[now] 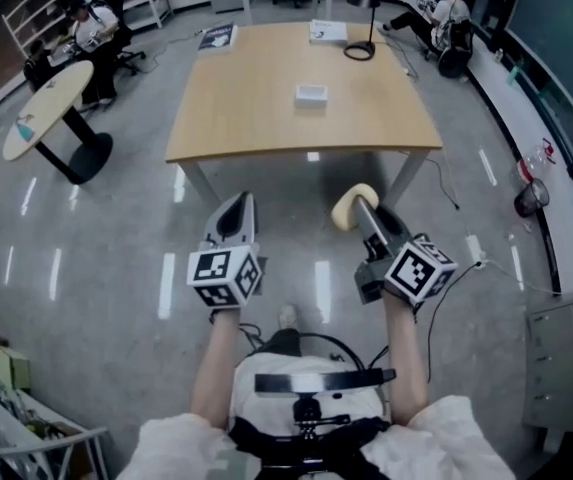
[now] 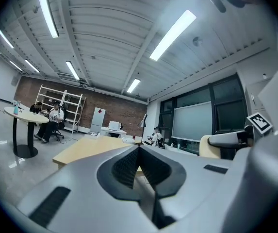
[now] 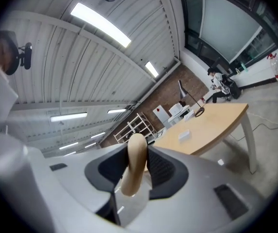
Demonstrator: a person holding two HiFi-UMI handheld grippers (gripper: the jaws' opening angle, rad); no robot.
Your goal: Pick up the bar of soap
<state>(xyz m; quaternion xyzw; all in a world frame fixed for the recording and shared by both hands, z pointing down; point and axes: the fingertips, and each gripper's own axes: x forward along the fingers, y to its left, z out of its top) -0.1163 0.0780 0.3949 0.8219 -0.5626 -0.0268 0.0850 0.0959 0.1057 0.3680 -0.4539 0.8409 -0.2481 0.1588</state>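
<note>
Right gripper (image 1: pixel 364 216): jaws clamped on the bar of soap (image 1: pixel 347 209), a tan oval standing on edge between the pads (plain in the right gripper view). Left gripper (image 1: pixel 234 214): jaws closed together, nothing between them. Both are held level, short of the wooden table (image 1: pixel 266 128), which bears a small white box (image 1: pixel 311 94).

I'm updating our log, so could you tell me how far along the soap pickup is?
Done: the soap is clamped in the right tongs, clear of the table. In hand: it hangs over the floor. Left: nothing evident; the left tongs are shut, empty.
</note>
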